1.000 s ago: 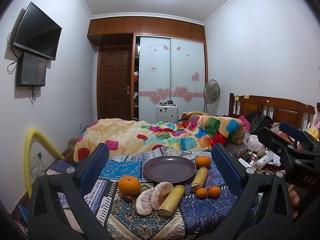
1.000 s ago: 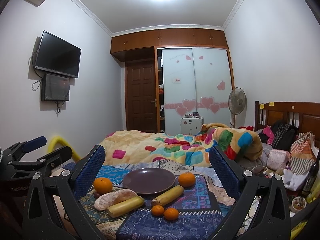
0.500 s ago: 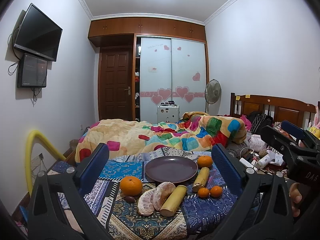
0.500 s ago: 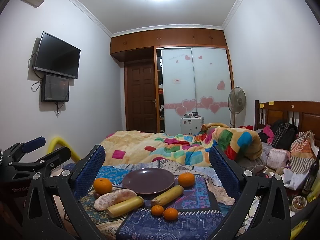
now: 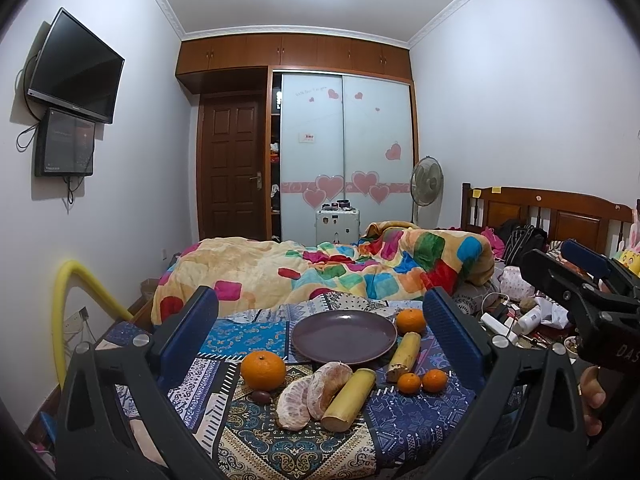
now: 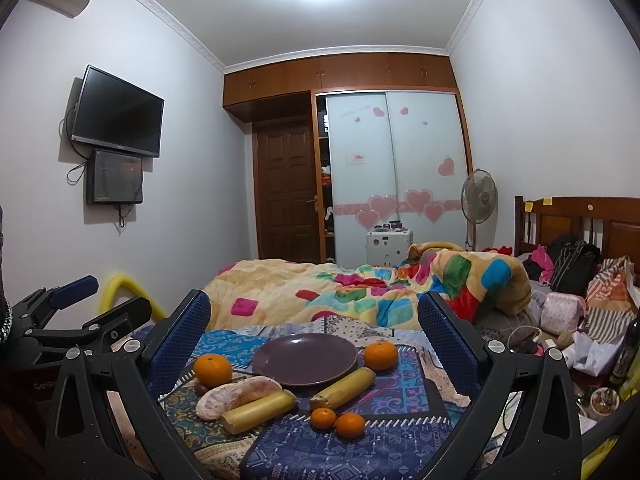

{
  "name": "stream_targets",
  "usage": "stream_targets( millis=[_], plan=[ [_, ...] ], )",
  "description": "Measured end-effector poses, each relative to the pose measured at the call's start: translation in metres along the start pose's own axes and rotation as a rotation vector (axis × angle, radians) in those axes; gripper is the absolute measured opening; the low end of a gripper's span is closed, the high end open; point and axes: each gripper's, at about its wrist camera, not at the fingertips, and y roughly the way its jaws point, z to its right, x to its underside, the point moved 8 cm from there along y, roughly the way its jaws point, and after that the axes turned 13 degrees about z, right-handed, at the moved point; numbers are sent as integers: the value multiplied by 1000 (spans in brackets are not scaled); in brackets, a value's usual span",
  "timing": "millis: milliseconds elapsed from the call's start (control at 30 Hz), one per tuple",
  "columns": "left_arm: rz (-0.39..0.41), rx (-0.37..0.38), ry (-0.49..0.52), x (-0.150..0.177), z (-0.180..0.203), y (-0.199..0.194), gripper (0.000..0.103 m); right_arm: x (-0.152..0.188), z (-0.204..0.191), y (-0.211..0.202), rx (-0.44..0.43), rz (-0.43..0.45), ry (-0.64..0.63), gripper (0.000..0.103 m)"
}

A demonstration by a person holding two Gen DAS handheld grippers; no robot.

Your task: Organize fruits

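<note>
Left gripper (image 5: 320, 344): jaws held wide apart, nothing gripped.
Right gripper (image 6: 314, 344): also spread wide and empty.
Plate (image 5: 344, 336): bare, fruit laid around it on the patterned cloth (image 5: 280, 440).
Peeled citrus (image 5: 314, 394): probably soft and squishy, best pinched gently across the middle.
Oranges (image 5: 263, 370): firm but round, likely to roll; best taken at the widest part.
Banana pieces (image 5: 349, 400): bruised easily, best grabbed mid-length.

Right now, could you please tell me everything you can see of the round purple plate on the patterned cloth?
The round purple plate is a shallow, matte dish with a low raised rim, looking like ceramic or plastic. It lies flat and holds nothing, on the blue patterned cloth. Fruit surrounds it: a large orange near its right rim, and the yellow sugarcane-like stick beside its right edge; whether they touch is unclear.
</note>
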Motion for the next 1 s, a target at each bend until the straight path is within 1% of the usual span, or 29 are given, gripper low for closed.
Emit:
stream_targets(
  millis=[133,333,500,600,700,867,933,1000],
  plan=[
    [0,-2,-2,0,0,0,103,0,0,0,0,-1,-1,103],
    [-6,-7,1,4,-1,2,103,2,1,2,26,2,-22,103],
    [-31,-1,-7,13,-5,10,103,10,3,8,43,-21,-33,103],
    [-60,2,-12,22,-7,17,103,18,4,16,33,-52,-36,103],
    [-94,-21,-10,34,-14,26,103,34,10,26,28,-111,-44,103],
    [-187,-15,-12,60,-27,44,103,63,25,37,49,-210,-57,103],
    [-213,-22,-1,70,-29,50,102,74,31,41,64,-248,-87,103],
    [-242,-26,8,79,-33,56,98,83,33,44,63,-280,-106,103]
  ],
)
